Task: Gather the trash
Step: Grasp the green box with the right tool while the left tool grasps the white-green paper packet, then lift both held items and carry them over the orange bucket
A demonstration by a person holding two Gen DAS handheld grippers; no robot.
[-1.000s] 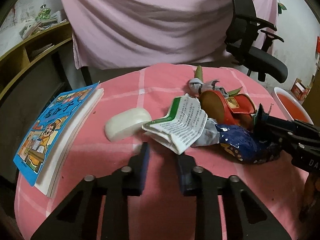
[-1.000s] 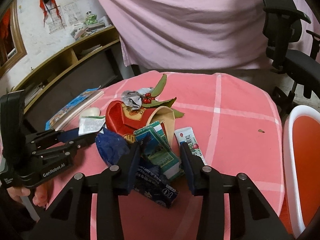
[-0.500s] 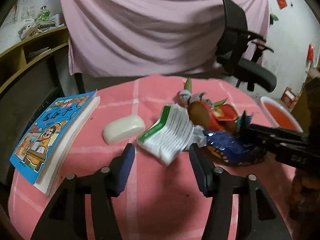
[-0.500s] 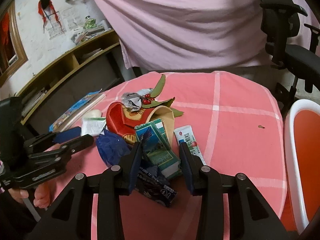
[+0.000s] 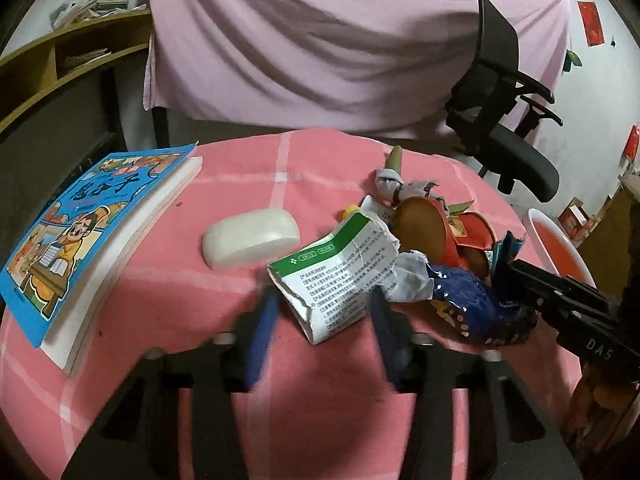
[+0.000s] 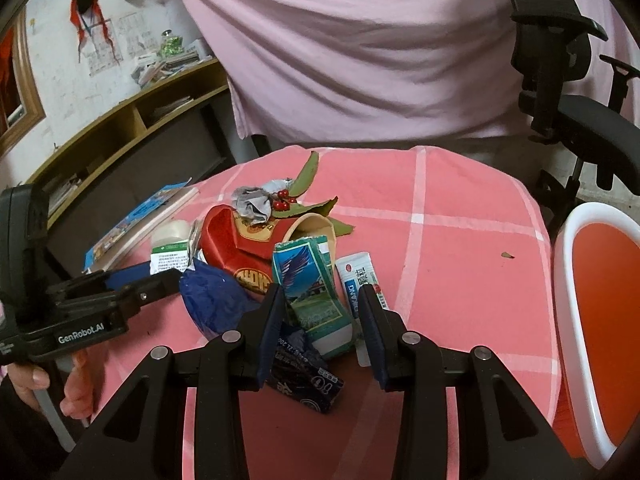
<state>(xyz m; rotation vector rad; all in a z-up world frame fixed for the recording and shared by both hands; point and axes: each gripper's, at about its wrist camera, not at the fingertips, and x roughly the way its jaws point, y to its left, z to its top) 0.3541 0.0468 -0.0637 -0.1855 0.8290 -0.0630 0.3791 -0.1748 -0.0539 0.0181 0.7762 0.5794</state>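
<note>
We have almost all trash still piled on the pink tablecloth [image 6: 460, 200]. Our left gripper [image 5: 324, 312], jaws just closing, straddles the green-white torn carton [image 5: 340, 276]; our right gripper [image 6: 322, 316] pinches the blue-green packet [image 6: 312, 292]. The orange bin [image 6: 600, 300] stands beside the table.

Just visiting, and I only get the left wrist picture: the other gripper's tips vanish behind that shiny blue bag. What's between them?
Observer: A green and blue packet stands between the right gripper's fingers; whether it's pinched, I can't tell.
Operator: Anything else hiding there?
Observer: A white sachet lies just right of that packet, on the tablecloth.
Operator: And beneath?
Observer: A black wrapper pokes out under the packet, toward the camera.
</note>
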